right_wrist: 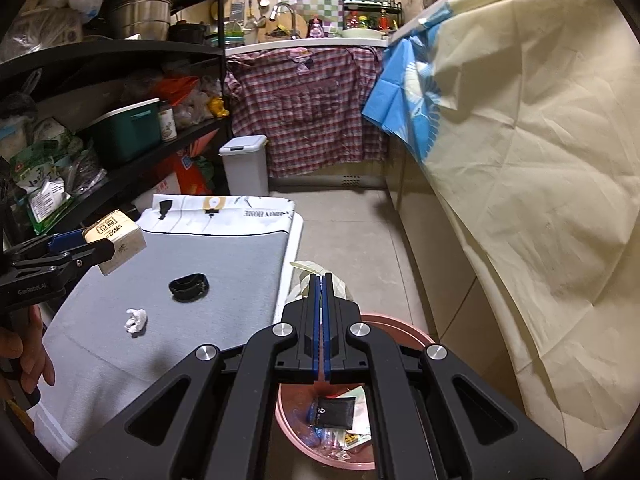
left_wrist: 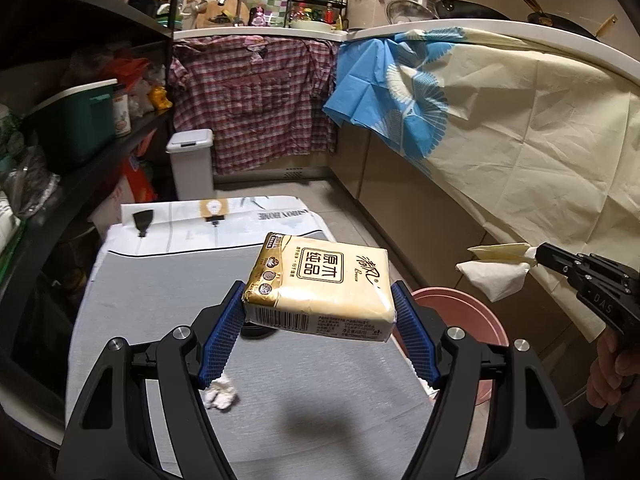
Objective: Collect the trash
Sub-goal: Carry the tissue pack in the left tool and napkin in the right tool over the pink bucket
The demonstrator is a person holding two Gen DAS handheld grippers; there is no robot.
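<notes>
My left gripper (left_wrist: 318, 300) is shut on a yellow tissue pack (left_wrist: 320, 284) and holds it above the grey table (left_wrist: 160, 300); the pack also shows in the right wrist view (right_wrist: 118, 240). My right gripper (right_wrist: 322, 280) is shut on a white tissue (left_wrist: 496, 270), held above the pink bin (right_wrist: 400, 334), which holds wrappers and a black pouch (right_wrist: 334, 412). The tissue (right_wrist: 316, 276) peeks past the fingertips. A crumpled white tissue (right_wrist: 135, 320) and a black band (right_wrist: 189, 287) lie on the table.
A black shelf rack (right_wrist: 120, 80) packed with boxes and bags runs along the left. A white pedal bin (right_wrist: 244, 164) stands at the far end. A cloth-draped counter (right_wrist: 520, 160) runs along the right. Tiled floor (right_wrist: 344, 220) lies between.
</notes>
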